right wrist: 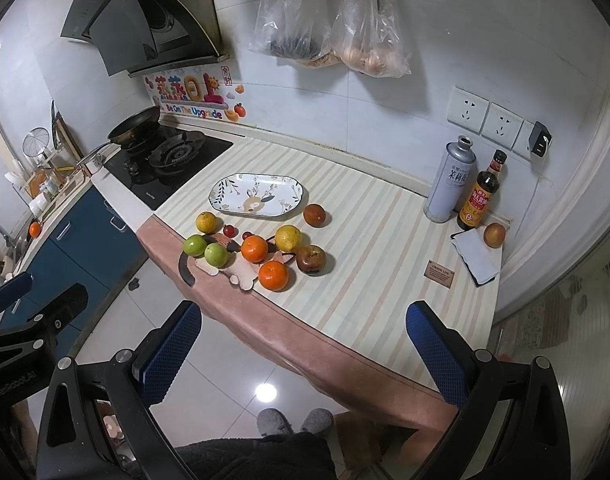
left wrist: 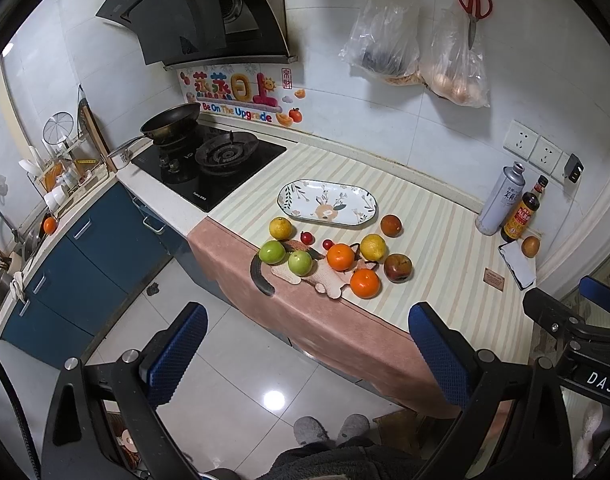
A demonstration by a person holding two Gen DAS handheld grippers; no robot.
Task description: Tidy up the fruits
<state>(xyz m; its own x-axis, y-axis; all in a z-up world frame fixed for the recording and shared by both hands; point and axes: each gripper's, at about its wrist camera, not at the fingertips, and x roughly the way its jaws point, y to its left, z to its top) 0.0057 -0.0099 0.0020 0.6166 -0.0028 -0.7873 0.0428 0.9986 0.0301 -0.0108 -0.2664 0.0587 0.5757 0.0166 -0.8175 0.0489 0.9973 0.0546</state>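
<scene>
Fruit is seen heaped loose at the near edge of a striped table [left wrist: 405,208] in a small kitchen, with nothing yet placed on the oval patterned plate [left wrist: 327,202] that lies just behind it. Two green apples [left wrist: 271,252], two oranges [left wrist: 340,257], two yellow citrus [left wrist: 372,247], a bruised red apple [left wrist: 398,267], a dark round fruit [left wrist: 391,225] and two small red fruits [left wrist: 306,237] are gathered in the middle of the left wrist frame, several of them resting on a cat-shaped mat [left wrist: 305,276].

The left gripper [left wrist: 305,354] is held out over the floor, short of the table edge, its jaws spread wide and empty. The right gripper [right wrist: 303,354] is held likewise, jaws wide, nothing between them.

In both views the pile lies ahead of the jaws and above them in the frame; in the right wrist view it sits left of centre, in the left wrist view nearly dead centre. The left gripper is therefore judged better lined up with the fruit, though neither is clearly nearer. The plate's long axis runs roughly across the frame, left to right, behind the pile. One further brown fruit [right wrist: 494,235] is set well apart at the right of the frame, beside a dark sauce bottle [right wrist: 479,196].
</scene>
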